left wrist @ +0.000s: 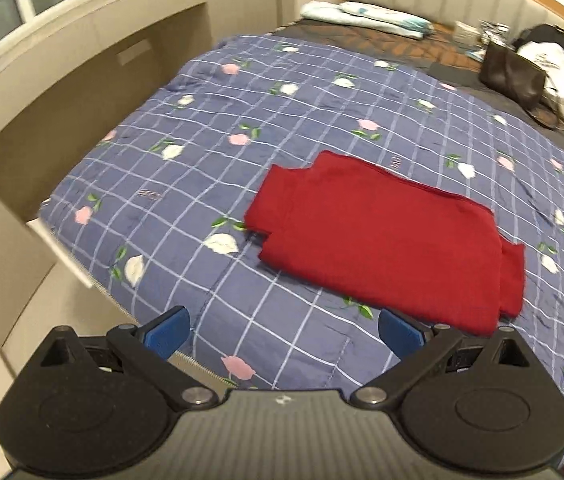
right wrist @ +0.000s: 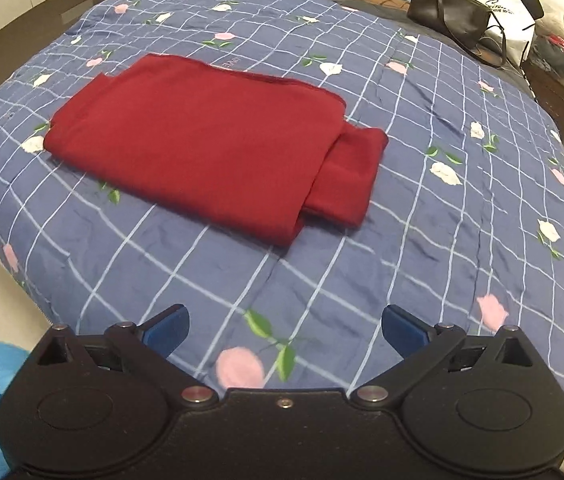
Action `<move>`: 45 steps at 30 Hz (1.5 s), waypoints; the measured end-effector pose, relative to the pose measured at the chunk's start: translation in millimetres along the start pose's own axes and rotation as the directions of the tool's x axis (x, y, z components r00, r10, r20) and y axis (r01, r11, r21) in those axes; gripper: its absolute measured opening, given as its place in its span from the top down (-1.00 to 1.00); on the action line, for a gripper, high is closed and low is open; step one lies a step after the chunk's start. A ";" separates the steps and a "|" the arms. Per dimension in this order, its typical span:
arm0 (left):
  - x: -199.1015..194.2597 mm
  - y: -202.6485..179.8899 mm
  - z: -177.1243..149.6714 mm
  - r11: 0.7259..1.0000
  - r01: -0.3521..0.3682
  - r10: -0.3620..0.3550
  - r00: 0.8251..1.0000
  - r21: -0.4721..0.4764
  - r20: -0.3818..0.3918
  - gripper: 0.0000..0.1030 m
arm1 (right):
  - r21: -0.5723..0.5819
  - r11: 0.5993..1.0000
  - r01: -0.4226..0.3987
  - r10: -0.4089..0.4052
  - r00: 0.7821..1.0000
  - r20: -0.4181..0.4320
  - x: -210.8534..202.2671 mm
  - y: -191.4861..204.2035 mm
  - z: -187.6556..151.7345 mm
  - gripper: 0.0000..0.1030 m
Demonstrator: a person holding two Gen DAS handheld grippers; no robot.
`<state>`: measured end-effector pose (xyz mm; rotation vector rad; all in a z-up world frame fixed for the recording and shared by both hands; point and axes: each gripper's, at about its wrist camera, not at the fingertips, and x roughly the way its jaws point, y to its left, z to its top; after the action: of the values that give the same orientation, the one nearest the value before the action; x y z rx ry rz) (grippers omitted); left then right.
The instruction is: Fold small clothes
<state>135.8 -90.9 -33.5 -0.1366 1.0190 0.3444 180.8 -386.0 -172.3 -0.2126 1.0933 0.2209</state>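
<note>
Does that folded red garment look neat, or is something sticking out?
Mostly neat. The red garment lies flat on the quilt, but a lower layer pokes out past its right edge, so the fold is uneven. Both grippers are open, away from it.

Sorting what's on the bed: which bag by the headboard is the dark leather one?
The brown handbag with a long strap, nearer the quilt; the white printed bag stands behind it.

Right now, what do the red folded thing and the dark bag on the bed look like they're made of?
The red folded garment looks like soft, matte knit or fleece cloth: no shine, thick rounded fold edges. The exact fibre can't be told. The dark bag looks like smooth leather or imitation leather: it has a faint sheen, holds its shape and has thin straps. Both lie on the blue checked quilt, which looks like lightly wrinkled woven fabric.
</note>
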 end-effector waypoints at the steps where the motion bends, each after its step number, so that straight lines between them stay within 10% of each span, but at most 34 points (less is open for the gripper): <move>1: -2.2 1.0 0.0 1.000 -0.013 0.013 1.000 -0.010 0.008 -0.99 | 0.004 1.000 -0.004 0.004 1.000 -0.002 2.9 -3.6 1.2 -0.99; 12: 24.7 35.5 -8.1 0.976 -0.010 0.011 1.000 -0.219 0.002 -0.99 | -0.082 0.994 -0.069 0.062 0.995 -0.083 26.5 0.9 -1.4 -0.99; 26: 168.4 59.5 29.1 0.977 0.088 -0.106 0.991 -0.195 -0.081 -0.99 | -0.133 0.991 -0.004 -0.010 0.994 -0.105 62.0 48.0 69.0 -0.99; 38: 284.5 85.2 79.4 0.949 0.208 -0.248 0.956 -0.236 -0.157 -0.99 | -0.092 0.979 0.184 -0.184 0.983 0.005 134.1 126.3 159.5 -0.99; 45: 326.7 83.3 80.7 0.925 0.267 -0.323 0.928 -0.270 -0.187 -0.99 | -0.178 0.965 0.192 -0.206 0.977 -0.062 177.1 146.7 156.4 -0.99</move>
<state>328.0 80.1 -265.8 -0.5569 1.1628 0.1740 351.2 -189.2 -270.3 -0.4867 1.1244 0.1261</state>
